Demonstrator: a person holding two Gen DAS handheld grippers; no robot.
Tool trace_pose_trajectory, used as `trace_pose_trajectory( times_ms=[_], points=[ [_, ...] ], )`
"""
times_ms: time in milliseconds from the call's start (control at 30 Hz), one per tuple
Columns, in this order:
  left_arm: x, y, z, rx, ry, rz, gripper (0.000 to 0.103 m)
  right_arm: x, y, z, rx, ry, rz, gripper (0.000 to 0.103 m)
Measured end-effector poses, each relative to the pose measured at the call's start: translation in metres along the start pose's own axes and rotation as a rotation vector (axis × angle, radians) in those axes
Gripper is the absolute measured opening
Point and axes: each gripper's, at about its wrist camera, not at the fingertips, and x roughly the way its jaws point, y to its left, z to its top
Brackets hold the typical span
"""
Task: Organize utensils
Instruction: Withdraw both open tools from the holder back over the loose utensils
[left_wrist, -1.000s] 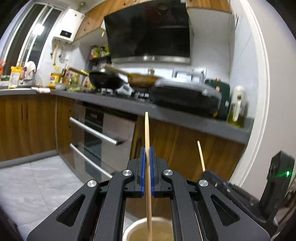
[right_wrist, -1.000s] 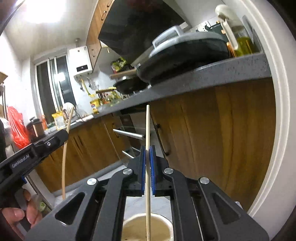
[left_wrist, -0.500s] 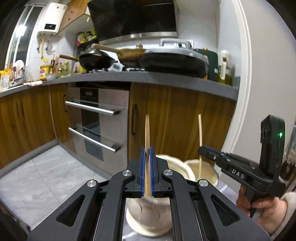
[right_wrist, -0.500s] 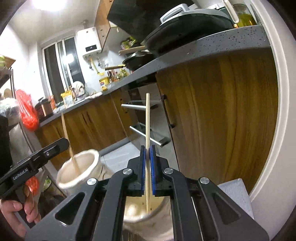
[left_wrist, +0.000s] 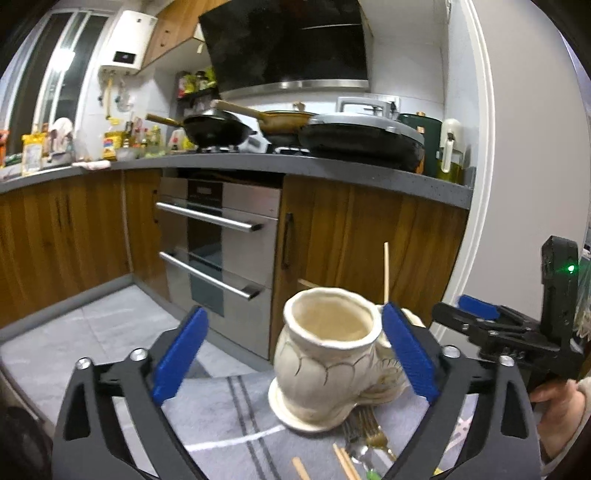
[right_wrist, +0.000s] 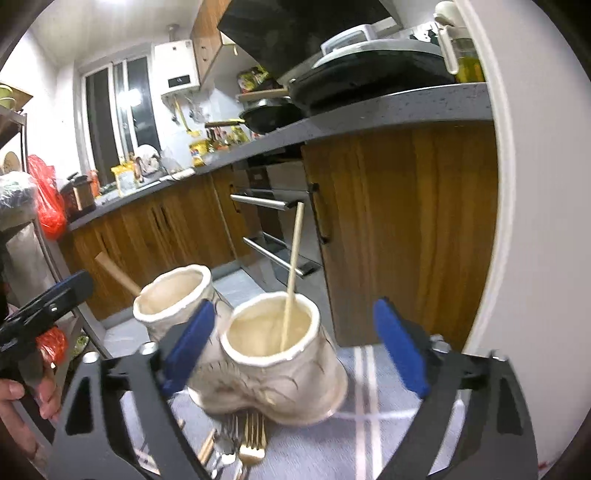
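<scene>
Released a moment ago, your two chopsticks (right_wrist: 291, 273) stand in cream holders (right_wrist: 273, 354); both grippers' (left_wrist: 291, 354) fingers (right_wrist: 188, 347) now gape apart.

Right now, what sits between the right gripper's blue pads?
In the right wrist view, a cream holder with one chopstick standing inside sits between the open pads.

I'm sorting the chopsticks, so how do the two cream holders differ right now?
The right holder has a chopstick leaning well above its rim; the left holder shows only a short stick end poking out behind. The right one sits nearer the right camera. Both are cream ceramic, upright, side by side.
</scene>
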Motion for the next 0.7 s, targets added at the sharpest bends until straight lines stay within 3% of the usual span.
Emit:
trace_pose_trajectory(
  times_ms=[67, 467, 700],
  points=[
    [-0.007, 0.002, -0.003, -0.002, 0.011, 0.025, 0.097, -0.007, -0.001, -0.001, 0.004, 0.005, -0.011, 0.098],
    [-0.047, 0.012, -0.041, -0.011, 0.033, 0.132, 0.098, -0.035, 0.0, -0.021, -0.006, 0.045, -0.088, 0.098],
    [-0.048, 0.014, -0.071, 0.022, 0.146, 0.161, 0.098, -0.037, -0.003, -0.049, -0.067, 0.13, -0.087, 0.098]
  ],
)
